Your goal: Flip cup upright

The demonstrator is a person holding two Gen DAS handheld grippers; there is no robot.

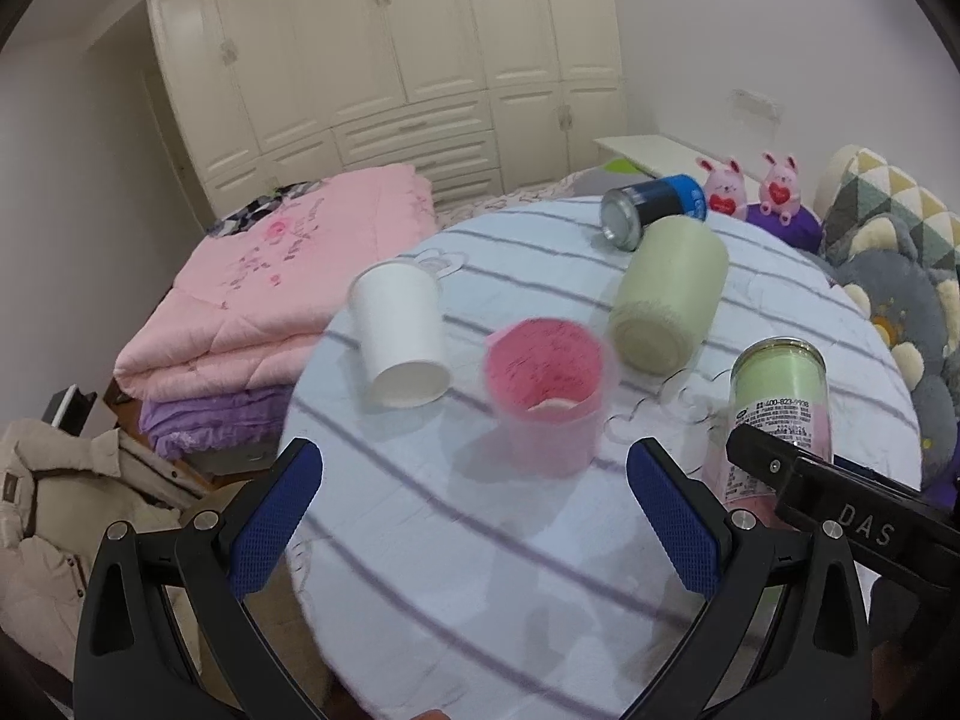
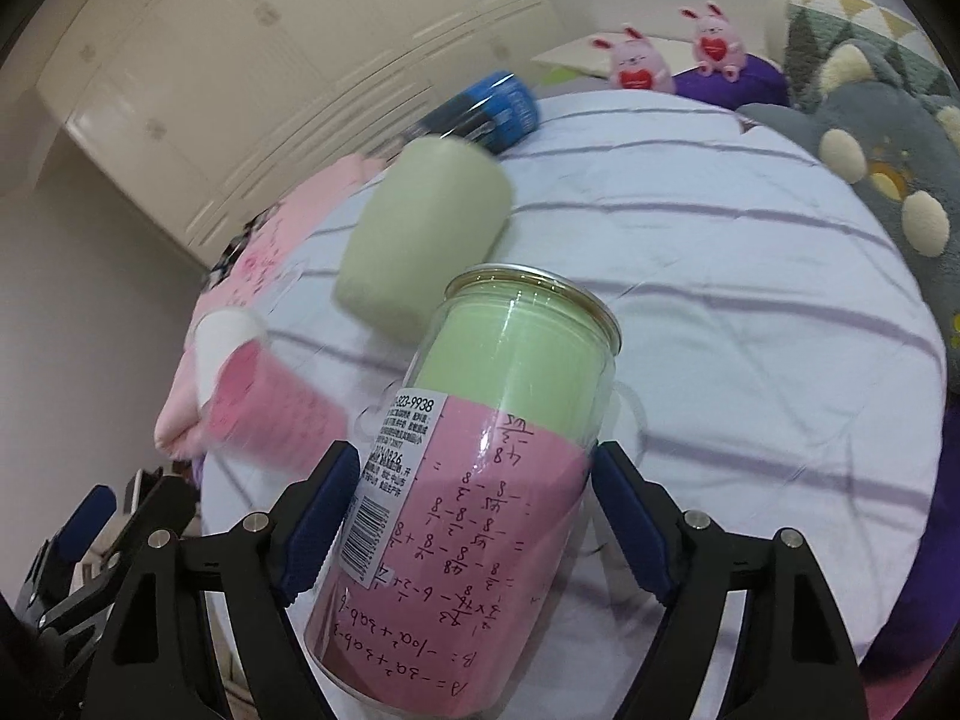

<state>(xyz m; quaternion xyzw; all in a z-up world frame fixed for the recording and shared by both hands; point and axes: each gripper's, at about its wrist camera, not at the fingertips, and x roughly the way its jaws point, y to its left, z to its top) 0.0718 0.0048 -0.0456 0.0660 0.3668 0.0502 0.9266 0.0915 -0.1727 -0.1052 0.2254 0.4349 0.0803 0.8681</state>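
So the right gripper [image 2: 474,516] is clamped on a clear plastic can [image 2: 480,450] stuffed with green and pink paper; the left gripper [image 1: 474,516] is spread wide near an upright pink plastic cup [image 1: 549,396], maybe with something pale inside.

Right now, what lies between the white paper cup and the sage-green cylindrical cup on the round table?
The translucent pink plastic cup, standing mouth up between the overturned white paper cup and the lying sage-green cylindrical cup; the left wrist view shows it.
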